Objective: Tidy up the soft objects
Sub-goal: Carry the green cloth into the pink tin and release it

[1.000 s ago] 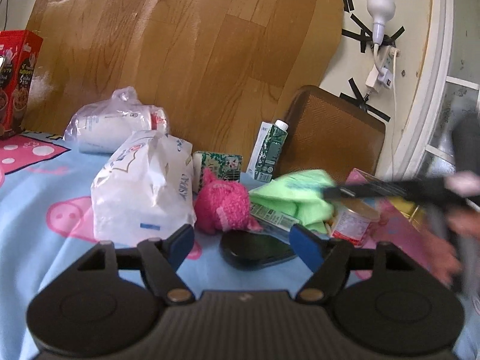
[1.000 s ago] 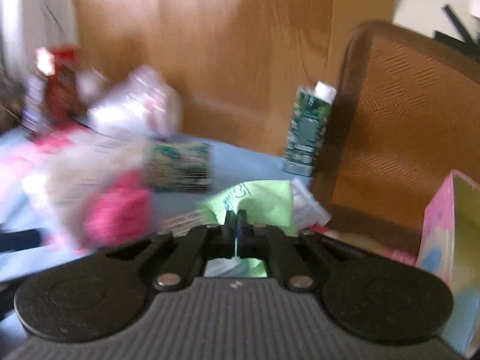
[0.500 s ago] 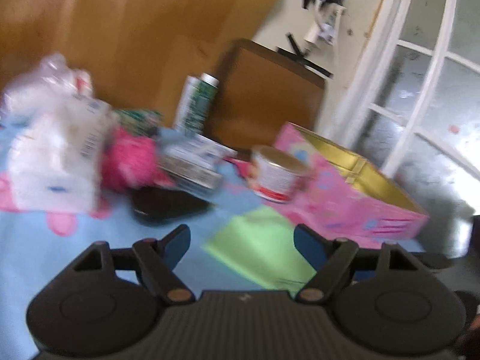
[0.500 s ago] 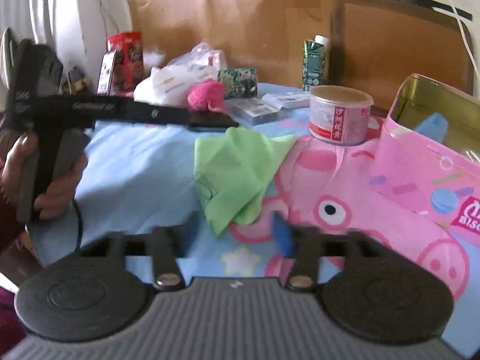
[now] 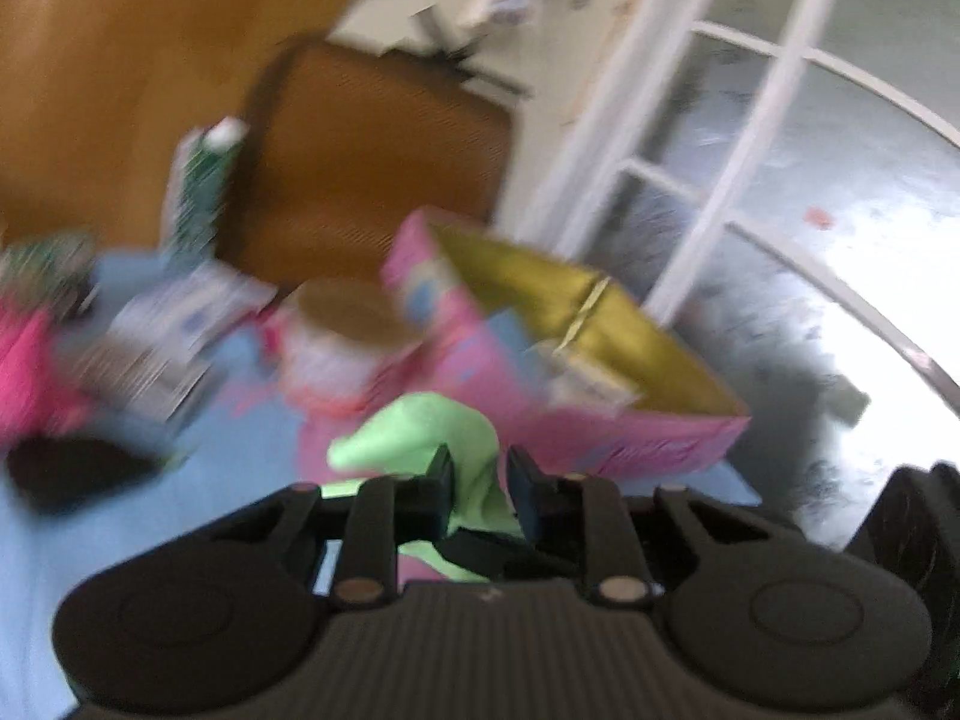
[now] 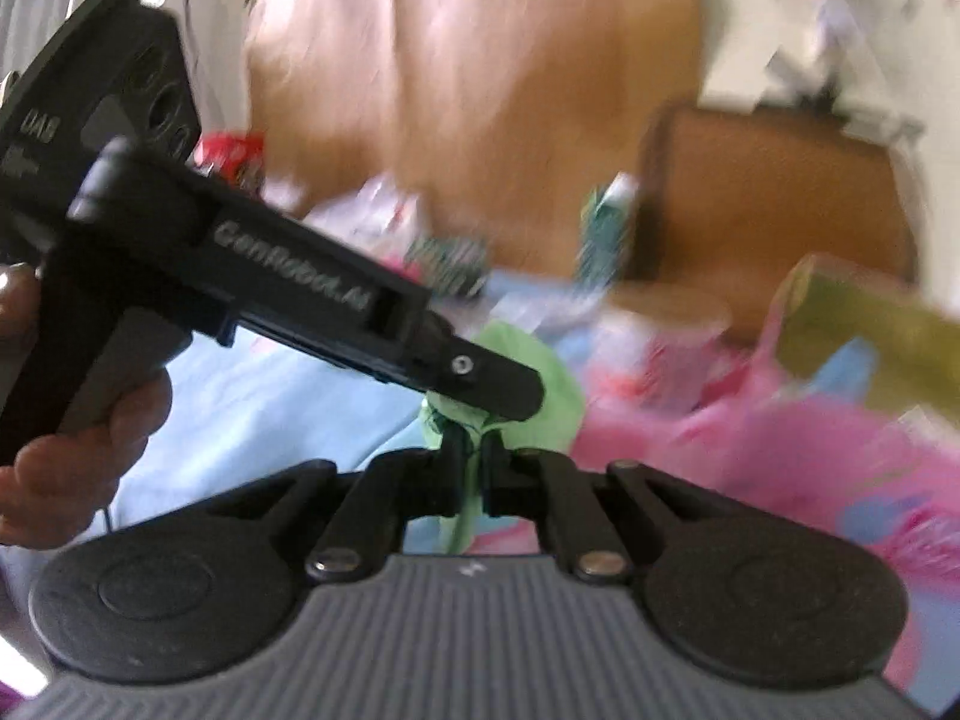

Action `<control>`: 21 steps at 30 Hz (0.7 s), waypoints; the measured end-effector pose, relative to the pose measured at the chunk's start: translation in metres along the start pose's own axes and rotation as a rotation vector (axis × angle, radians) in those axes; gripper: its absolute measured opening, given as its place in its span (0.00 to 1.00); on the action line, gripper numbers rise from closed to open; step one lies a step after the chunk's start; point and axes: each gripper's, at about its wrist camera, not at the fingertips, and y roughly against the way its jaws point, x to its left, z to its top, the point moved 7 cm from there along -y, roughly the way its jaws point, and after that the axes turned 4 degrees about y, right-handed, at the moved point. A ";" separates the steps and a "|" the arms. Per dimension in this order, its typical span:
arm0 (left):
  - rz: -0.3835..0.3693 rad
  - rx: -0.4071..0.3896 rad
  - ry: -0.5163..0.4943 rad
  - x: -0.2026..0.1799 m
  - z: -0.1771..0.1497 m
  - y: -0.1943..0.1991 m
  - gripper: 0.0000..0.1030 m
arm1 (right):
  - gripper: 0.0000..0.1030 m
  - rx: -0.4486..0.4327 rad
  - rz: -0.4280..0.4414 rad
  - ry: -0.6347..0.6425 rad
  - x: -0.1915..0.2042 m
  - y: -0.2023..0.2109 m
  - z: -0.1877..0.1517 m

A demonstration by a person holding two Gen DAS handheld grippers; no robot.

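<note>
Presently, my left gripper [image 5: 478, 480] and my right gripper [image 6: 472, 468] both pinch the green cloth [image 5: 429, 429], bunched above the blue sheet [image 5: 240, 450], beside the pink box [image 5: 630, 438].

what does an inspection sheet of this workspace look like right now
surface: blue cartoon-print sheet, crowded.
job's things: green cloth lifted and pinched from two sides; pink plush at the left edge, blurred.
clutter: pink tin box open with gold lining; round can; green carton; dark flat object; flat packets, too blurred to read.
grippers: left tongs shut on the green cloth; right tongs shut on the same cloth; a hand holds the left handle.
cables: nothing seen clearly.
surroundings: wood-grain panel, brown board, white-framed window.
</note>
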 end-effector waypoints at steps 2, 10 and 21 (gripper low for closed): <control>-0.044 -0.026 -0.048 -0.024 0.013 -0.011 0.18 | 0.08 -0.071 -0.085 0.009 -0.013 0.015 0.007; -0.064 -0.028 -0.142 -0.079 0.032 -0.077 0.44 | 0.08 -0.167 -0.397 -0.002 -0.091 0.042 0.012; 0.136 -0.058 -0.035 0.016 0.004 -0.016 0.51 | 0.54 -0.118 -0.683 -0.226 -0.190 0.044 -0.013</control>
